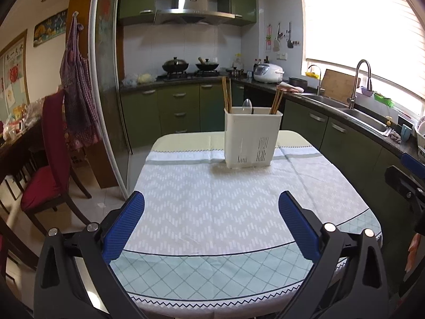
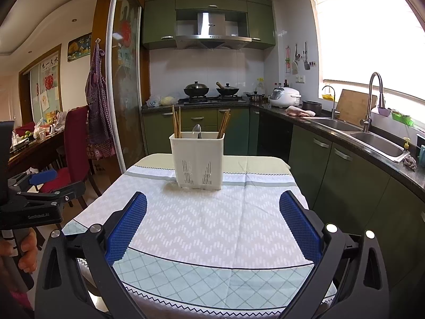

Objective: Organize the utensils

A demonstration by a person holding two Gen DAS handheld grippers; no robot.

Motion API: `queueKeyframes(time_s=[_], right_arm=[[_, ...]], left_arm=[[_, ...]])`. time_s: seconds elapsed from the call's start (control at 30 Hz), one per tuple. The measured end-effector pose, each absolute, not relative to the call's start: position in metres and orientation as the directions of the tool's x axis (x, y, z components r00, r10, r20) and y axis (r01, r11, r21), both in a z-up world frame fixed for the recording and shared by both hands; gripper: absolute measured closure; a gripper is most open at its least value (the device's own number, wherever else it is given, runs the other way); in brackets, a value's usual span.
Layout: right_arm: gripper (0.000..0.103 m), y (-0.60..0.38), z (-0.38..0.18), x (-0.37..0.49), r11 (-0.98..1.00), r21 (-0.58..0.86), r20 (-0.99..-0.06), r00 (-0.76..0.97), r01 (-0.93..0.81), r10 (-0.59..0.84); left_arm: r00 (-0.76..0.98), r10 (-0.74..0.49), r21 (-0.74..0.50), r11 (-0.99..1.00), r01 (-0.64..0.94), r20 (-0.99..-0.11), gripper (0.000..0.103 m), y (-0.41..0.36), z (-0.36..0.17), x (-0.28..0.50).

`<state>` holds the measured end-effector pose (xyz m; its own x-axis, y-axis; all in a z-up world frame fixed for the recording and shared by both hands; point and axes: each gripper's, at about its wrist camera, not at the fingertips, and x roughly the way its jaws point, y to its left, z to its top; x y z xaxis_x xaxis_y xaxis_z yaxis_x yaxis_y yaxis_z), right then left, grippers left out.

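Utensil holder (image 1: 253, 137), white plastic with slotted vents low on its front, stands upright on the far half of the table (image 1: 212, 265), roughly centred, on the patterned tablecloth (image 1: 202, 212). Chopsticks (image 1: 226, 94) lean in the left compartment, a second bunch of chopsticks (image 1: 276, 102) tilts out of the right one, and a spoon (image 1: 247, 105) pokes up bowl-first from the middle section. Sorting by compartment looks already done, judging by how each kind sits apart; no loose utensils show on the cloth.

Left gripper (image 1: 211, 207) hangs over the near edge of the table, jaws spread wide, nothing between the blue pads (image 1: 124, 226). Holder sits well ahead of it and slightly right of its centre line. Right gripper (image 2: 213, 208) is likewise wide apart and empty, over the near edge; in its view the holder (image 2: 198, 159) is well ahead and a bit left of centre. So the two tools flank the holder from the near side, both well clear, likely a rest or ready pose.

A hand (image 2: 25, 250) grips the left tool's handle at the left edge of the right wrist view. Kitchen counter with sink (image 1: 364, 118) runs along the right, apart from the table.
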<state>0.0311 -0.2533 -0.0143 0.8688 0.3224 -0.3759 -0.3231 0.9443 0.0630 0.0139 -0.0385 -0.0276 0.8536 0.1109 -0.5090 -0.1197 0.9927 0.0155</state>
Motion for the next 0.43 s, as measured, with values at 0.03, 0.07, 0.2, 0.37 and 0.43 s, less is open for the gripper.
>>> queueKeyframes(time_s=[0.03,0.07,0.2,0.37,0.43], right_arm=[[0.005,-0.2533,-0.0145,0.0313,0.945,0.063,-0.376,0.869,-0.321,0.321],[0.005,-0.2538,-0.0153,0.0324,0.945,0.063,-0.378,0.869,-0.32,0.319],[0.005,-0.2546,-0.0178,0.0351,0.946,0.07,-0.384,0.867,-0.316,0.318],[0.005,-0.2523,-0.0201,0.0382,0.946,0.069,-0.393,0.863,-0.317,0.318],[0.005,-0.251,-0.0212,0.0392,0.946,0.068,-0.397,0.862,-0.316,0.316]], left_arm=[[0.85,0.112,0.015,0.992,-0.122,-0.515,0.007,-0.0373,-0.0289,0.0153],[0.845,0.108,0.009,0.993,-0.122,-0.524,0.007,-0.0358,-0.0301,0.0167],[0.837,0.112,0.011,0.992,-0.126,-0.535,0.007,-0.0336,-0.0322,0.0201],[0.829,0.117,0.012,0.991,-0.132,-0.546,0.007,-0.0307,-0.0357,0.0228],[0.826,0.114,0.009,0.991,-0.131,-0.552,0.007,-0.0292,-0.0366,0.0238]])
